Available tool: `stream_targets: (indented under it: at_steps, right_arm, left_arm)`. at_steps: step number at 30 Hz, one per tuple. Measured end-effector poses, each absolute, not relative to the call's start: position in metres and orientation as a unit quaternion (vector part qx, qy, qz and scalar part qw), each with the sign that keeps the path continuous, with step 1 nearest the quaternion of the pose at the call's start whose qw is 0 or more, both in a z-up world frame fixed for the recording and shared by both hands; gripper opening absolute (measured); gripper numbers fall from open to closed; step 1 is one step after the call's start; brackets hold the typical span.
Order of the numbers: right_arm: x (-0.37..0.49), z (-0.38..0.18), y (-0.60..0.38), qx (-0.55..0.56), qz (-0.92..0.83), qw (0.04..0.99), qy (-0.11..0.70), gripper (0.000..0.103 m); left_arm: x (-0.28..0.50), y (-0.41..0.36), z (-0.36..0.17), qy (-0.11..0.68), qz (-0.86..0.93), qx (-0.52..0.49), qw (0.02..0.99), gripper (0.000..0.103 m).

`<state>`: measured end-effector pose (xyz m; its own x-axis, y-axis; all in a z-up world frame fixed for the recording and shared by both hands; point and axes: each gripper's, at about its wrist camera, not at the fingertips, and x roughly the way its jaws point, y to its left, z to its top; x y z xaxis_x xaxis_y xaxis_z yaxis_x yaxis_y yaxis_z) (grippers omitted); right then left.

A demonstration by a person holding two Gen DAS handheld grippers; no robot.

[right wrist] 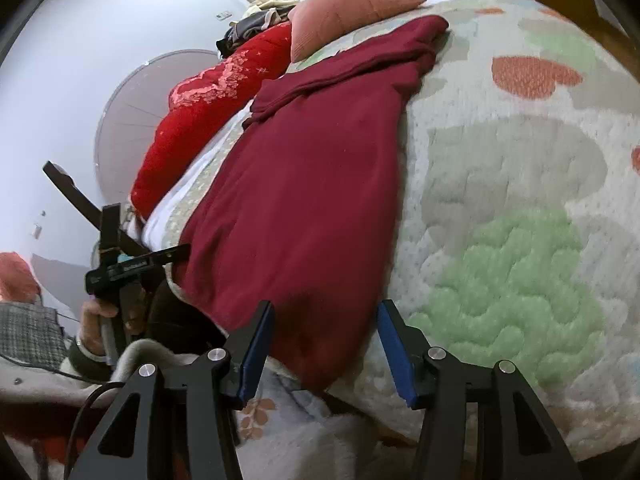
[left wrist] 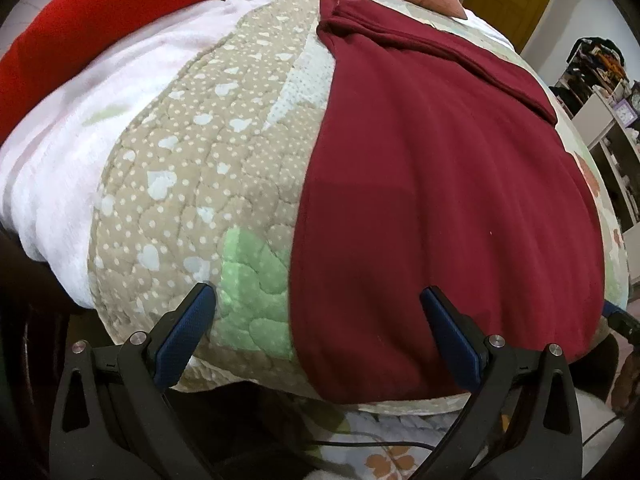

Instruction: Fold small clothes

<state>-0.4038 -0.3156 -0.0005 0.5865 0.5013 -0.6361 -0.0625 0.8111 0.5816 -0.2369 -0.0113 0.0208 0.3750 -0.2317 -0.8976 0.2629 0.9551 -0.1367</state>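
A dark red garment [left wrist: 440,184] lies flat on a quilted bed cover [left wrist: 192,168], its far end folded over in a band. My left gripper [left wrist: 316,300] is open at the garment's near left edge, empty, just above the bed's front edge. In the right wrist view the same garment [right wrist: 304,200] runs away from me, and my right gripper [right wrist: 326,320] is open over its near right corner, holding nothing. The left gripper [right wrist: 120,264] also shows there at the left, in a hand.
A pink pillow [right wrist: 352,12] and a bright red blanket [right wrist: 208,112] lie at the far end of the bed. A white blanket [left wrist: 80,128] lies left of the quilt. Shelves [left wrist: 612,128] stand to the right. The bed's front edge drops off just below the grippers.
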Motion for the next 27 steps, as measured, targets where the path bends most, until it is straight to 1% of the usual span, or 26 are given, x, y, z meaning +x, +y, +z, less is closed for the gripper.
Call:
stream_targets:
  at_steps: [8,12,14,18,19,20,21,23,27]
  right_arm:
    - [-0.399,-0.007,-0.3,0.248,0.199,0.845,0.431,0.051]
    - [-0.394,-0.012,-0.3,0.274,0.215,0.836,0.424,0.051]
    - [-0.393,-0.015,-0.3,0.289,0.221,0.831,0.421,0.051]
    - [-0.392,-0.017,-0.3,0.29,0.231,0.83,0.417,0.051]
    - [-0.391,-0.017,-0.298,0.287,0.231,0.831,0.417,0.051]
    - [-0.39,-0.017,-0.295,0.28,0.231,0.834,0.415,0.054]
    - [-0.389,-0.017,-0.294,0.277,0.232,0.836,0.412,0.056]
    - [-0.388,-0.015,-0.29,0.276,0.241,0.838,0.405,0.069]
    - [-0.383,-0.015,-0.284,0.269,0.245,0.841,0.401,0.07]
  left_arm:
    - [-0.238,-0.011,0.019,0.553,-0.154,0.0,0.819,0.102]
    - [-0.237,-0.012,0.019,0.553,-0.153,-0.001,0.819,0.102]
    - [-0.237,-0.011,0.021,0.55,-0.16,-0.005,0.819,0.097]
    - [-0.237,-0.012,0.023,0.549,-0.175,-0.008,0.817,0.094]
    - [-0.237,-0.013,0.022,0.549,-0.171,-0.004,0.818,0.091]
    - [-0.238,-0.014,0.023,0.547,-0.168,0.0,0.82,0.086]
    - [-0.239,-0.015,0.026,0.546,-0.169,0.0,0.821,0.084]
    - [-0.239,-0.017,0.028,0.545,-0.178,0.001,0.819,0.082]
    - [-0.239,-0.019,0.026,0.547,-0.179,0.008,0.818,0.082]
